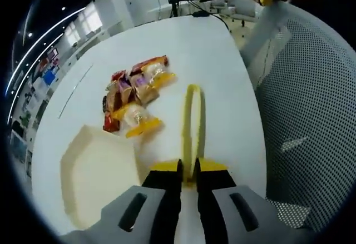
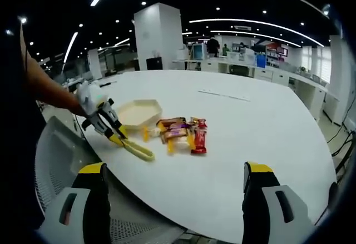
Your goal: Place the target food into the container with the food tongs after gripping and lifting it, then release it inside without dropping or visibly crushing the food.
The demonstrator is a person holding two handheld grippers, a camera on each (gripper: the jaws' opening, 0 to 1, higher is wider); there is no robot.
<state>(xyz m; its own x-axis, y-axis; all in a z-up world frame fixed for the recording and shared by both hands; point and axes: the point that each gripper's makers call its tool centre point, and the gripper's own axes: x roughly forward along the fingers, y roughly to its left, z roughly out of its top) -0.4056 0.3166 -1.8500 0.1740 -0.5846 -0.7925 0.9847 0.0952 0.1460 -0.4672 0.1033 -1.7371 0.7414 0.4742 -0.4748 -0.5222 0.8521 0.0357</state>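
In the left gripper view, yellow food tongs are clamped between the left gripper jaws, beside wrapped snacks and a beige container. In the right gripper view, the right gripper is held wide apart above the white table.

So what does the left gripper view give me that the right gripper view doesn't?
Left gripper view: the left gripper shut on the yellow tongs close up, and a mesh chair back beside the table.

Right gripper view: the right gripper open and holding nothing, the person's arm, the office behind.

Both: the white table, the snack packets, the cream container, the tongs.
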